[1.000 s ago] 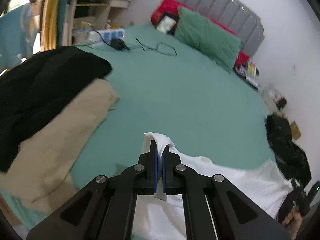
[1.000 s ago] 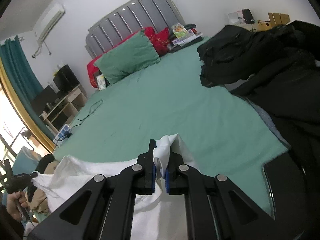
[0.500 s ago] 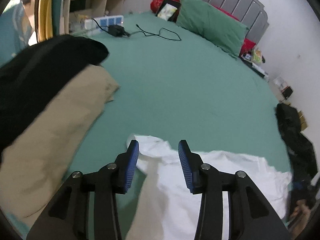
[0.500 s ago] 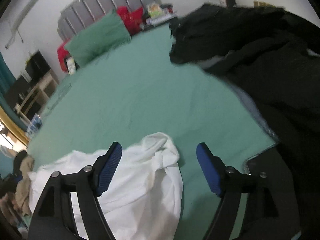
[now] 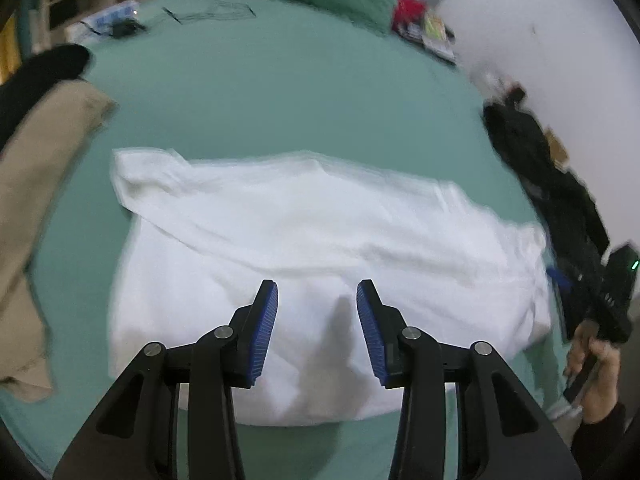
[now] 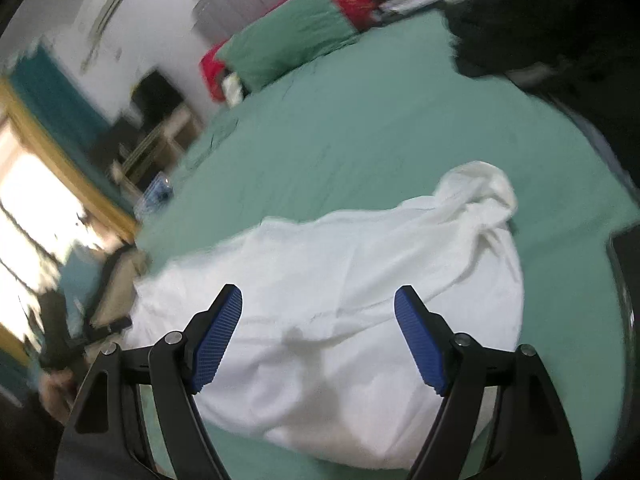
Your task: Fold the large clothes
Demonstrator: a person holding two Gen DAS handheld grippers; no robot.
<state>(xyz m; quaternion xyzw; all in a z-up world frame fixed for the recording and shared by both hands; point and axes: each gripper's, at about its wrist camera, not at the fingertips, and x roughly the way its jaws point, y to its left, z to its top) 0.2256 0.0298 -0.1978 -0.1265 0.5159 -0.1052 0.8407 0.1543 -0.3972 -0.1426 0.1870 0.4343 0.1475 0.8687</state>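
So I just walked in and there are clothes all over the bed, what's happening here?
A person is folding laundry with a handheld gripper in each hand. A white garment lies spread on the green bed sheet. Both the left gripper and the right gripper have just opened and hang above it with nothing between their jaws. A tan garment lies to one side and dark clothes are piled on the other.
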